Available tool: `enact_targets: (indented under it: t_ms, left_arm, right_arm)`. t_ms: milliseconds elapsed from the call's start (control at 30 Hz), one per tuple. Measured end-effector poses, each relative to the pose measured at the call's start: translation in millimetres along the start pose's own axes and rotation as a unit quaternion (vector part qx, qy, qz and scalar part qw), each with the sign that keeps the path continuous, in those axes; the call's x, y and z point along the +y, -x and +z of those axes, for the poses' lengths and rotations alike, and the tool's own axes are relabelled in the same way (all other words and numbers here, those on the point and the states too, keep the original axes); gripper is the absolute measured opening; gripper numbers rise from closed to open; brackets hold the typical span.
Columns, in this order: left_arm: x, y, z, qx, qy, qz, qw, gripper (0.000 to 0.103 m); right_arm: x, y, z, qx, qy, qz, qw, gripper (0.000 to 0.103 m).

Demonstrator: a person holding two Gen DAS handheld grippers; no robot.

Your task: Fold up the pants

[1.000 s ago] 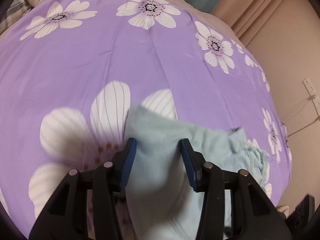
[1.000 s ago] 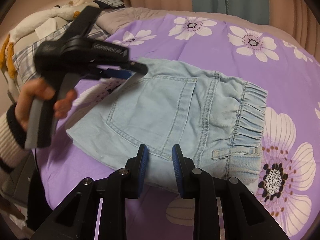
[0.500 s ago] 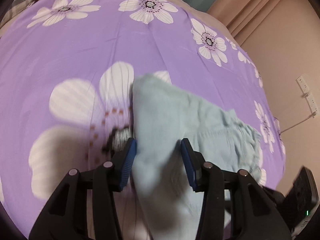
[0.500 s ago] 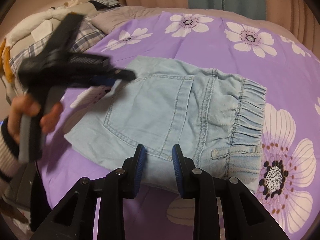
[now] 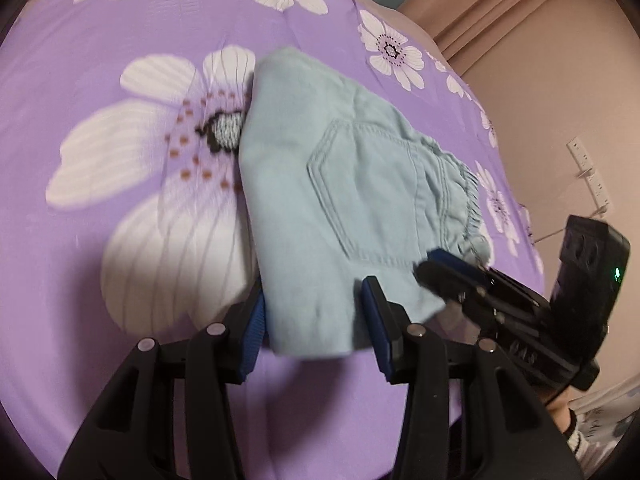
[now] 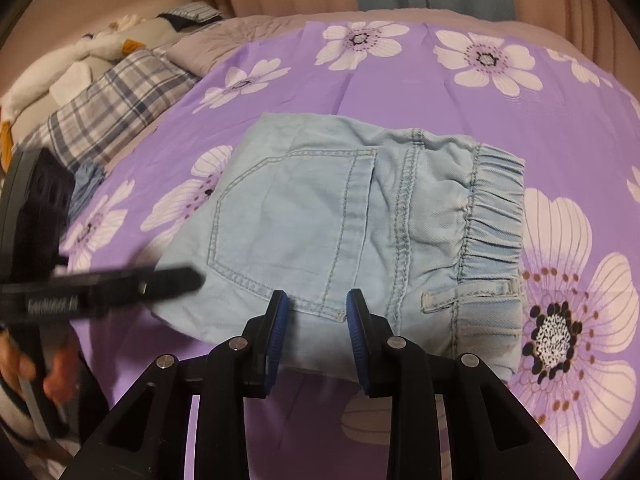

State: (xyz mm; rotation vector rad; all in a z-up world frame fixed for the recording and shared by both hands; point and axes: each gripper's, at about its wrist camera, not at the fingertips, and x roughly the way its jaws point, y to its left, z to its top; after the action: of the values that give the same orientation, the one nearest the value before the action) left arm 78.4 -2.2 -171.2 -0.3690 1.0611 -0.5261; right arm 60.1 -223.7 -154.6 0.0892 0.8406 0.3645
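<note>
Since a second ago the left gripper (image 5: 312,332) has drawn back from the far corner of the pants (image 6: 352,236) to their near left edge, while the right gripper (image 6: 314,332) has kept its place at the front edge. The pants lie on the bed (image 6: 400,92), on its purple flowered sheet, folded into a compact packet with the back pocket up and the gathered waistband at the right end.

Both pairs of fingers stand narrowly parted. The left ones straddle the near corner of the cloth without visibly pinching it; the right ones frame the front hem, and whether they touch it cannot be told.

Judging by the tidy block, the folding looks nearly or fully done; at most one more fold or some smoothing seems left.

The right wrist view shows the whole packet, the plaid pillow (image 6: 108,120) and the hand (image 6: 36,372) holding the left gripper. The left wrist view alone shows the doubled thickness of the folded edge, the wall outlets (image 5: 588,172), and the right gripper from the side.
</note>
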Motion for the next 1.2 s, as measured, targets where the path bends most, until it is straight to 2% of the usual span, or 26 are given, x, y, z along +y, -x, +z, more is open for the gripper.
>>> enact_targets:
  t_ms: [133, 300, 633, 733, 867, 933, 1000, 1100, 1200]
  left_arm:
    - [-2, 2, -7, -0.003, 0.001, 0.000, 1.0000, 0.045]
    - [-3, 0, -5, -0.002, 0.005, 0.004, 1.0000, 0.047]
    - [1, -2, 0, 0.011, 0.009, -0.006, 0.9999, 0.047]
    - [1, -2, 1, 0.015, 0.008, -0.007, 0.9998, 0.047]
    - [4, -3, 3, 0.015, 0.008, -0.011, 0.9998, 0.047]
    - [6, -4, 4, 0.016, 0.012, -0.016, 0.9997, 0.047]
    - [6, -4, 4, 0.016, 0.010, -0.015, 0.9997, 0.047]
    - [6, -3, 4, 0.016, 0.007, -0.014, 0.9998, 0.047]
    - [6, -3, 4, 0.015, 0.005, -0.010, 0.9998, 0.048]
  right_arm:
    - [-5, 10, 4, -0.008, -0.035, 0.014, 0.999, 0.030]
    - [-2, 13, 19, -0.019, -0.044, 0.050, 0.998, 0.030]
    - [37, -29, 75, -0.010, 0.018, 0.077, 0.997, 0.030]
    - [46, -48, 90, 0.008, 0.032, 0.078, 0.996, 0.030]
    - [46, -89, 101, 0.064, 0.037, 0.047, 0.996, 0.021]
    - [38, -104, 106, 0.078, 0.019, 0.051, 0.995, 0.020]
    - [28, -110, 113, 0.080, -0.007, 0.046, 0.996, 0.011]
    - [17, -104, 112, 0.074, -0.047, 0.072, 0.994, 0.010]
    - [21, -87, 96, 0.068, -0.022, 0.072, 0.995, 0.010]
